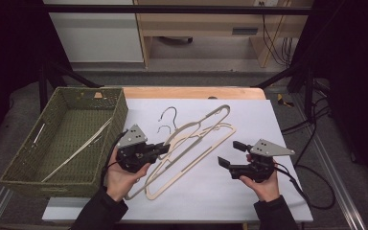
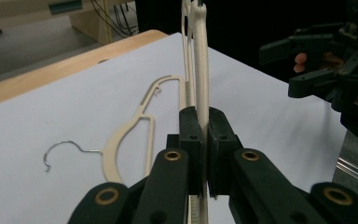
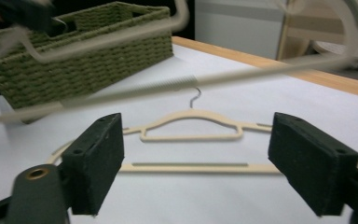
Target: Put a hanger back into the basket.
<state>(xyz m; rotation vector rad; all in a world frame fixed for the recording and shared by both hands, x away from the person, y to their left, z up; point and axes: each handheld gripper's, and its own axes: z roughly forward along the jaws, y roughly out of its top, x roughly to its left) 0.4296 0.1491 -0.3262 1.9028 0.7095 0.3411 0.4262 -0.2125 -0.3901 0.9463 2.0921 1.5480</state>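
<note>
On the sheet: left gripper point(image 1: 165, 149) clamps the lifted hanger point(image 2: 200, 70) by its bar; right gripper point(image 1: 226, 163) stands wide, holding nothing.
Hanger's place: raised off the table point(image 1: 191, 92), just right of the basket point(image 1: 14, 167).
Advice: keep the pinch firm, swing the hook clear over the rim.
Count: two hangers outside the basket, one or more inside; one basket; two grippers.

Two cream hangers point(image 1: 191, 143) were counted on the white sheet point(image 1: 249, 120), one of them clamped and raised at one end. One green woven basket point(image 1: 24, 165) was counted at the left, with at least one more pale hanger point(image 1: 79, 149) inside it; the exact number in there could not be told. Two handheld grippers were counted, left gripper point(image 1: 163, 150) and right gripper point(image 1: 230, 154).
</note>
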